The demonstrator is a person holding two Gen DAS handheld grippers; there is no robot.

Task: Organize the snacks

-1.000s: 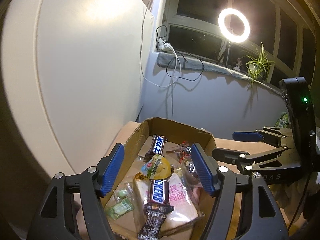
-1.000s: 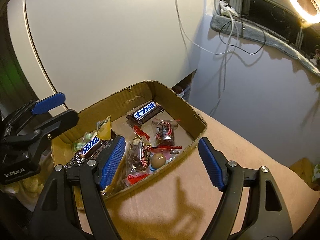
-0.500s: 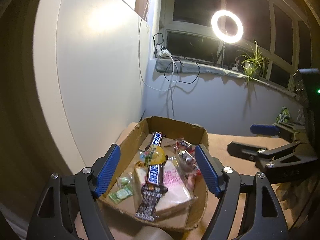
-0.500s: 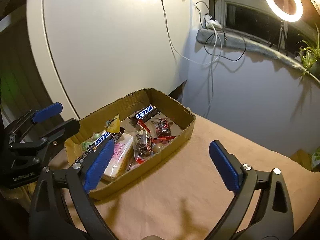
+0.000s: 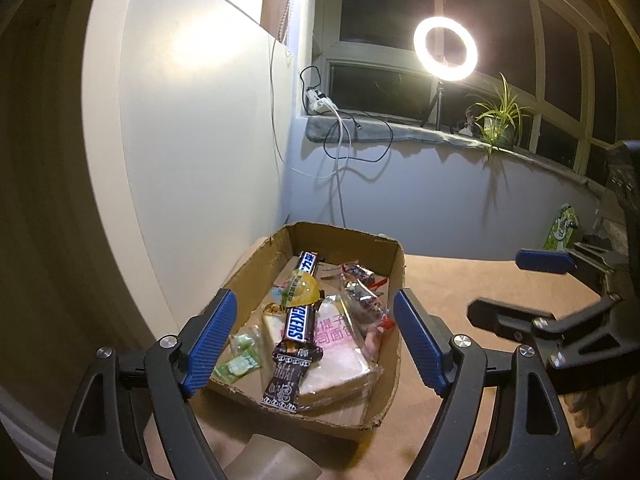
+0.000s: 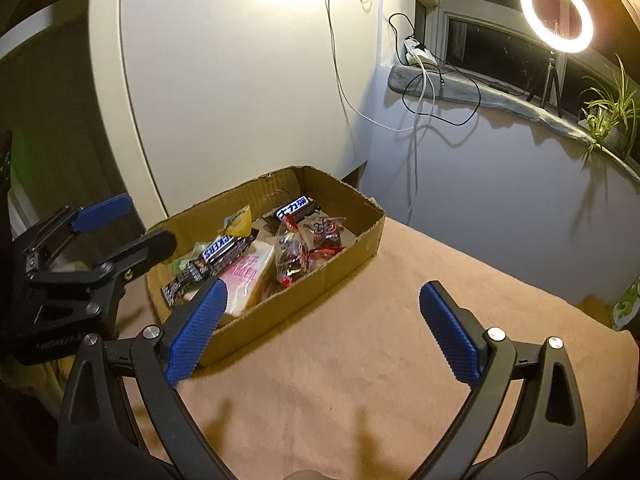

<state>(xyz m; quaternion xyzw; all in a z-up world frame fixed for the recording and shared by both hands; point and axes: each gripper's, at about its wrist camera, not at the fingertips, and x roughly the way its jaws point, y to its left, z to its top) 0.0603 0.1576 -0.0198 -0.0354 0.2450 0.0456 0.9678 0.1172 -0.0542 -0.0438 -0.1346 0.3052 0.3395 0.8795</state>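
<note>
A shallow cardboard box [image 5: 394,254] [image 6: 340,276] sits on the tan-covered table and holds the snacks. Inside lie a Snickers bar [image 5: 298,322] [image 6: 218,250], a blue-labelled chocolate bar [image 5: 309,262] [image 6: 294,208], a pink-labelled bread pack [image 5: 336,344] [image 6: 244,276], a yellow jelly cup [image 5: 300,290], green candies [image 5: 240,356] and clear bags of dark sweets [image 5: 360,292] [image 6: 292,254]. My left gripper [image 5: 314,340] is open and empty, hovering over the box's near end. My right gripper [image 6: 320,332] is open and empty, above the table beside the box.
A white cabinet panel [image 5: 192,152] stands behind the box. A windowsill with cables, a ring light [image 5: 445,48] and a potted plant [image 5: 496,120] runs along the back wall. A green packet [image 5: 562,228] lies at the table's far right edge.
Both grippers have pulled back and up from the box, so the box looks smaller and farther. Both stay open and empty. The snacks have not moved.
</note>
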